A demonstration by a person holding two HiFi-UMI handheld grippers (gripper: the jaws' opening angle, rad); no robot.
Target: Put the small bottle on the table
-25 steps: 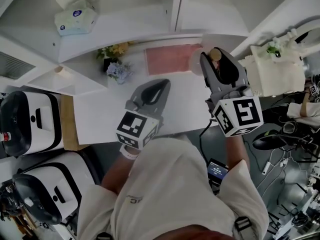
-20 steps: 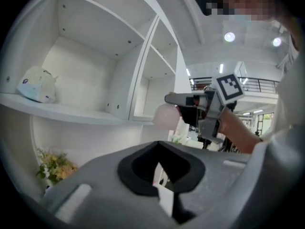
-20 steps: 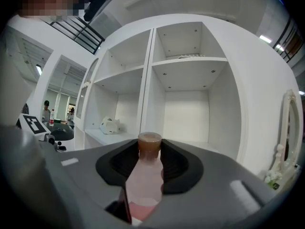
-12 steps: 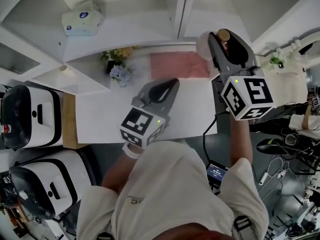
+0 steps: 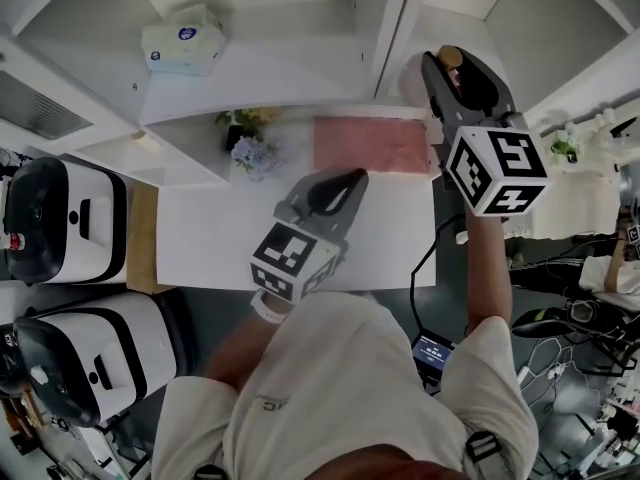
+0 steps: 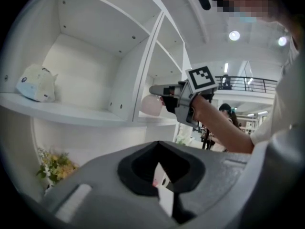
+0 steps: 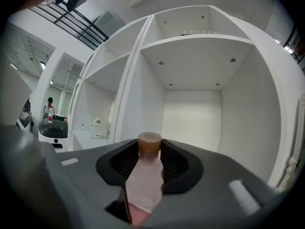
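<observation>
Your right gripper [image 5: 452,63] holds the small, pale pink translucent plastic bottle with a brown cap [image 7: 144,178] aloft before the white shelving unit [image 5: 300,28], jaws clamped on its body, cap standing clear. Your left gripper [image 5: 345,180] hangs over the white table [image 5: 200,238], jaws together and empty. The bottle looks light, smooth and probably thin-walled, so a moderate squeeze on the body, not the narrower neck, seems safest

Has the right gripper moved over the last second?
Yes. With the small bottle in its jaws, the right gripper has gone beyond the pink mat's far edge, toward the white shelf.
</observation>
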